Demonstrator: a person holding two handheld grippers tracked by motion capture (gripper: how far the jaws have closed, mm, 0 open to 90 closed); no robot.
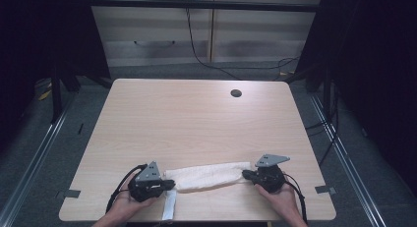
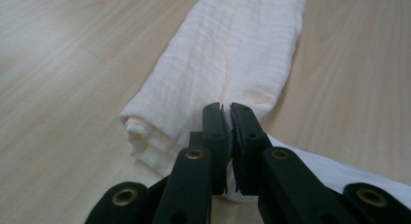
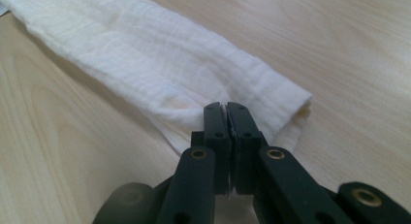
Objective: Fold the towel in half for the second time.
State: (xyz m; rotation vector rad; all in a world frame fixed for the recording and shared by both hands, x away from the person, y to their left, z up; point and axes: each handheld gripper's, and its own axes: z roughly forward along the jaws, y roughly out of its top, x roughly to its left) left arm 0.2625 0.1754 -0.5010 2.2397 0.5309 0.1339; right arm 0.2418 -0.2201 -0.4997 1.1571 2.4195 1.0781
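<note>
A cream-white folded cloth [image 1: 209, 175] lies in a long band across the near part of the wooden table [image 1: 196, 119]. My left gripper [image 1: 169, 184] is at the cloth's left end, jaws shut on a thin layer of the cloth [image 2: 242, 54], as the left gripper view shows at my left gripper [image 2: 228, 107]. My right gripper [image 1: 246, 174] is at the cloth's right end. In the right gripper view my right gripper [image 3: 225, 106] is shut on an edge of the cloth [image 3: 145, 54]. A loose strip of the cloth [image 1: 169, 207] hangs toward the table's near edge.
A round cable hole [image 1: 236, 93] sits in the table's far right part. Dark curtains flank the table, with metal rails on the floor at both sides. Cabinets and a black cable stand behind the far edge.
</note>
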